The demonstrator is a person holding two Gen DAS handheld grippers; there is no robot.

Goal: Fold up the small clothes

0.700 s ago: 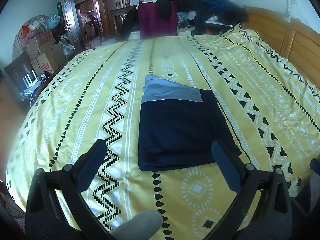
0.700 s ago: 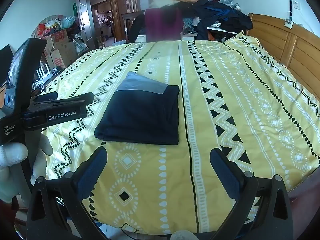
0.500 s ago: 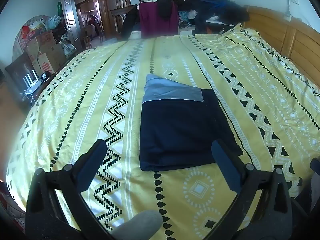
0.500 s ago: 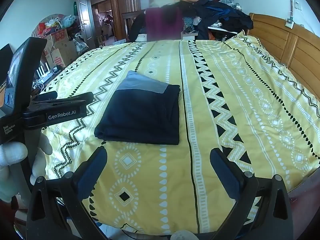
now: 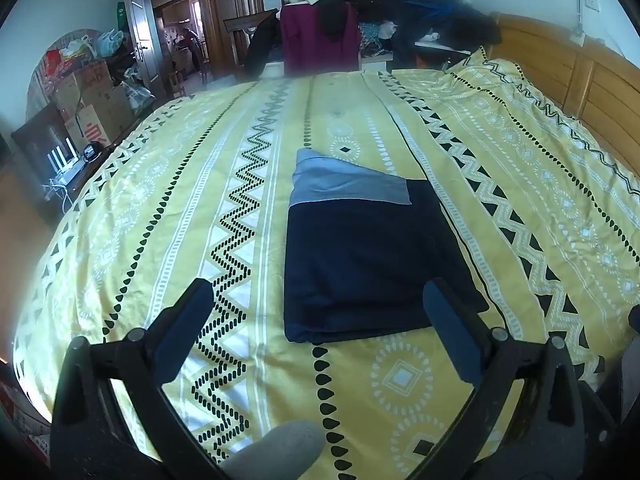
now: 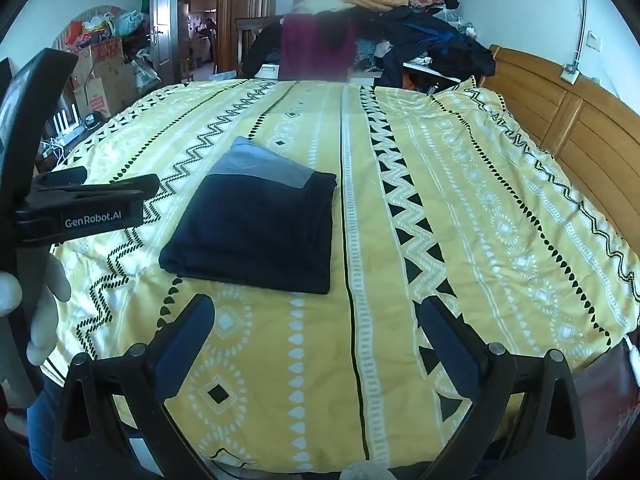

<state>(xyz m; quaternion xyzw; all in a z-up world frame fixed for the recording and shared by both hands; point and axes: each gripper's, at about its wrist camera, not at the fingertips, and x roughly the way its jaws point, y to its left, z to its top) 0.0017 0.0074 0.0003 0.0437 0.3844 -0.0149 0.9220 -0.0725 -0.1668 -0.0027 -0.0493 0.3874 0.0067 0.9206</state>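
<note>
Both jaws wide, empty; folded navy garment point(image 5: 360, 256) just beyond on bedspread point(image 5: 160, 200)

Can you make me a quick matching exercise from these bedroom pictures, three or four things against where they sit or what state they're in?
Things:
1. folded navy garment
2. maroon garment
3. wooden headboard
4. left tool

States or places:
A. open, holding nothing
B. along the bed's right side
C. flat on the yellow bedspread
D. hanging beyond the far end of the bed

Pairs: 1-C, 2-D, 3-B, 4-A
</note>
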